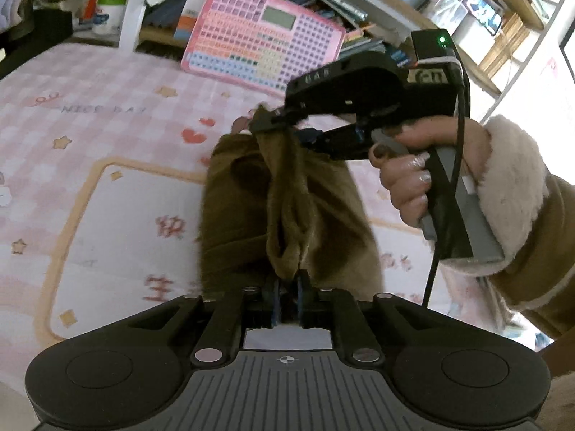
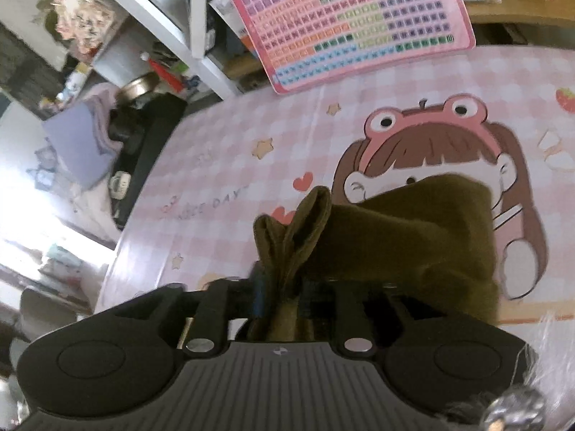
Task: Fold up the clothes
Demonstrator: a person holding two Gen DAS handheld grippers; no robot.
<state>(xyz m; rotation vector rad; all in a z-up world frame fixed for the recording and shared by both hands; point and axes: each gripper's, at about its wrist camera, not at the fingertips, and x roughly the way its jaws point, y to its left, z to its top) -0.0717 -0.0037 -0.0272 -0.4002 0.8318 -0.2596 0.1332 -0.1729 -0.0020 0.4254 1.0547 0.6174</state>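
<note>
An olive-brown fleece garment (image 1: 244,208) lies bunched on the pink checked table cover (image 1: 107,89). A raised fold of it runs between the two grippers. My left gripper (image 1: 287,287) has the near end of this fold between its fingers, and the jaws stand slightly apart, loose around the cloth. My right gripper (image 1: 291,131), held by a hand (image 1: 406,179), is at the far end with its jaws parted and cloth draped at the upper finger. In the right wrist view the garment (image 2: 413,237) spreads to the right, and a bunched fold sits between the parted fingers of the right gripper (image 2: 282,298).
A pink button board (image 1: 258,46) leans at the table's far edge, also seen as the board (image 2: 352,18). Shelves with books stand behind it. A cluttered dark tray (image 2: 143,136) borders the table's left side. A cartoon print (image 2: 431,143) covers the cloth beside the garment.
</note>
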